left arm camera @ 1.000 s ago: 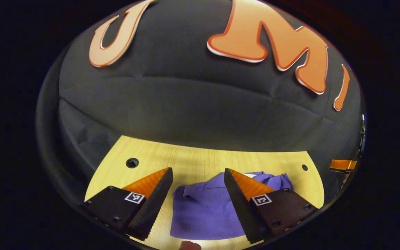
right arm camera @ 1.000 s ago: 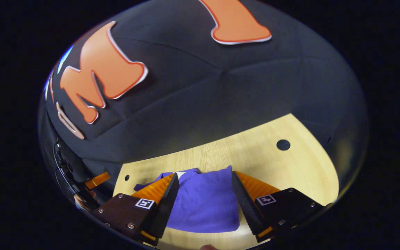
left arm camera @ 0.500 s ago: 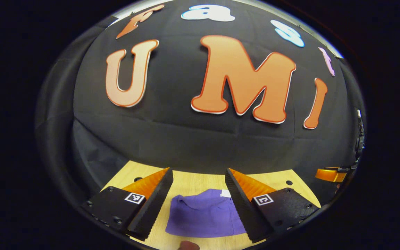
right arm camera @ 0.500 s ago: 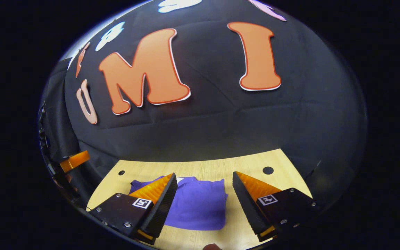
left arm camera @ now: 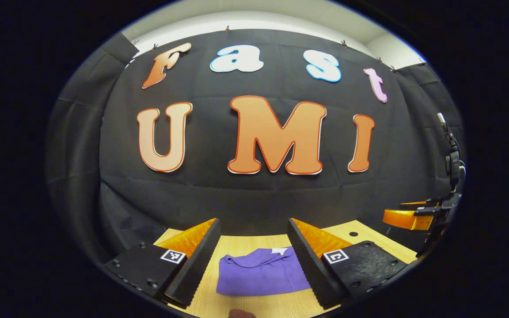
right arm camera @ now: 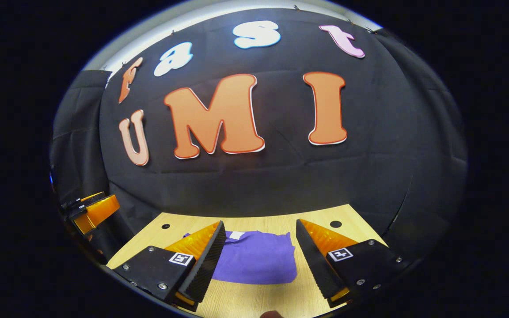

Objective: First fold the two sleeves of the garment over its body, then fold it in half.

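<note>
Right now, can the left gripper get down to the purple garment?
Probably yes. The left gripper is open and holds nothing, and the folded purple garment lies on the wooden table straight ahead between its fingers, with nothing between them.

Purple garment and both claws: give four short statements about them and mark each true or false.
1. The purple garment lies folded into a compact shape on the wooden table. True.
2. The left claw is shut on the garment. False: its fingers stand apart, holding nothing.
3. The right claw is open. True.
4. A sleeve hangs over the table's edge. False: the garment lies wholly on the tabletop.
</note>
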{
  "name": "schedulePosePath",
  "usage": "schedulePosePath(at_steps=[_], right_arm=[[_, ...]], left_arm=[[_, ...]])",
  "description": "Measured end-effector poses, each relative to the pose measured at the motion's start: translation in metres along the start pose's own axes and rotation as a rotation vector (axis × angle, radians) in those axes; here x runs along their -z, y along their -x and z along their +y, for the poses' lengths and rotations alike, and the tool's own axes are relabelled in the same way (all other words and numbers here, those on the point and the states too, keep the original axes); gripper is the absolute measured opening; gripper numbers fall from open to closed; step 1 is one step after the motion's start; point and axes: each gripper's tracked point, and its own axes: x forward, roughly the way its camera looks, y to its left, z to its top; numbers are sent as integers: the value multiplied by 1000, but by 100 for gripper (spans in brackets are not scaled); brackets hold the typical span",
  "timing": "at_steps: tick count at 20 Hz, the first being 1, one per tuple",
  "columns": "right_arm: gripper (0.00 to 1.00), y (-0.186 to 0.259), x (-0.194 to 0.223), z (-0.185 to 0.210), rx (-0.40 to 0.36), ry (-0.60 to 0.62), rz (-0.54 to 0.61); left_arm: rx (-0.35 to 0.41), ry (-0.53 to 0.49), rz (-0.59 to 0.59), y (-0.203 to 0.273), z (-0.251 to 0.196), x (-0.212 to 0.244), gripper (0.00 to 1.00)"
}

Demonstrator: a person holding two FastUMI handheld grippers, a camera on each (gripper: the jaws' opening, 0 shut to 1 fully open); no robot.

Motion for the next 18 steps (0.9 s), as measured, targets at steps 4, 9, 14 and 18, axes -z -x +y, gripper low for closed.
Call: schedulePosePath(at_steps=[4, 9, 14, 18], right_arm=[[94, 41, 11, 28, -26, 28, 11], [95, 84, 13, 52, -52, 34, -2], [94, 107, 5, 61, -54, 63, -43], [95, 120, 2, 64, -53, 75, -63]], left_arm=[[-10, -27, -11, 45, -7, 10, 96], [-11, -28, -6, 87, -11, 19, 96], [-9, -21, -13, 108, -9, 20, 96], [-11, -26, -15, 118, -9, 21, 96]])
